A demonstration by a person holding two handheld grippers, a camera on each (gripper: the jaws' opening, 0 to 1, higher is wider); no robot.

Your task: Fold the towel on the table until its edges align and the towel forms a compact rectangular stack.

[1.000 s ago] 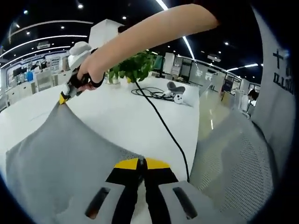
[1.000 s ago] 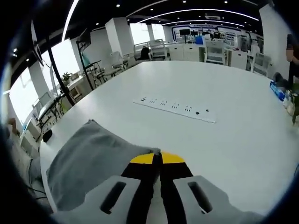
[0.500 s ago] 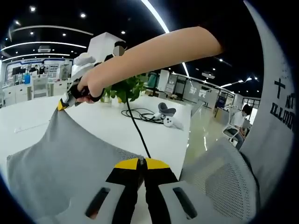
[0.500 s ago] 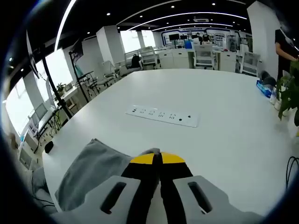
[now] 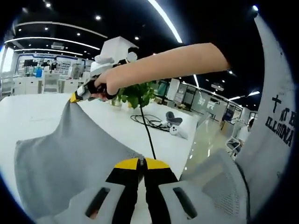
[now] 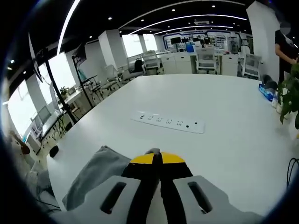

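A grey towel (image 5: 70, 154) hangs stretched above a white table (image 5: 32, 112) in an open-plan office, pinched at two corners by a pair of hand-held grippers. In the left gripper view, the cloth spreads from the lower left up to a peak at the far left, where the right gripper (image 5: 74, 97), held in a person's hand (image 5: 105, 85), has its yellow-tipped jaws closed on one corner. To the right of that, at the near bottom centre, the left gripper (image 5: 141, 163) has its own yellow-tipped jaws pressed together on another corner of the cloth. Past the bare forearm stand a leafy green plant (image 5: 137, 92), a black cable (image 5: 149, 140) trailing toward the near edge of the table, and a small white device (image 5: 174, 129) lying on the far right part of the tabletop. A mesh-backed chair (image 5: 219, 186) sits at the near right. In the right gripper view, the towel (image 6: 93, 175) droops at the near left, bunched in soft folds beside the table's edge, with its corner clamped between the closed jaws at bottom centre. Farther out on the table lies a white power strip (image 6: 170, 122), and at the far right edge a blue box (image 6: 267, 92) rests beside plant leaves.
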